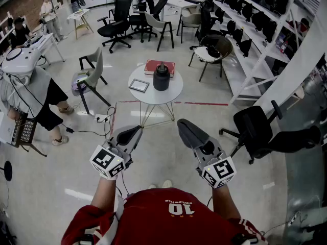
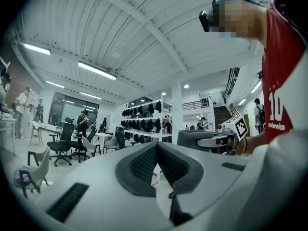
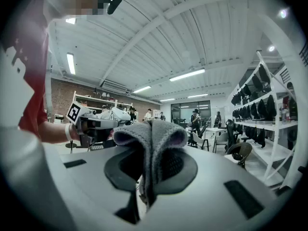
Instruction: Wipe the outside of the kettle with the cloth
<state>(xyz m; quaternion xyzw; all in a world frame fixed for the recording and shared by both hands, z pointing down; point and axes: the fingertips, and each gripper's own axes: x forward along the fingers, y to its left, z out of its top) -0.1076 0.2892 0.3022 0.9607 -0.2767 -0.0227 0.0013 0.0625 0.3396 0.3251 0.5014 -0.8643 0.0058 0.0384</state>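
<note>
The black kettle (image 1: 161,78) stands on a small round white table (image 1: 173,92) a few steps ahead of me. Both grippers are held at waist height, well short of the table. My right gripper (image 1: 182,124) is shut on a grey knitted cloth (image 3: 150,131), which bulges out over the jaw tips in the right gripper view. My left gripper (image 1: 134,131) is shut with nothing between its pads (image 2: 144,163). In both gripper views the jaws point up across the room, and neither shows the kettle.
A red box (image 1: 159,67) and a small framed tablet (image 1: 139,85) share the table. A grey chair (image 1: 93,74) stands to its left and a black office chair (image 1: 254,129) to its right. A person (image 1: 30,98) stands at far left. A power strip (image 1: 101,118) lies on the floor.
</note>
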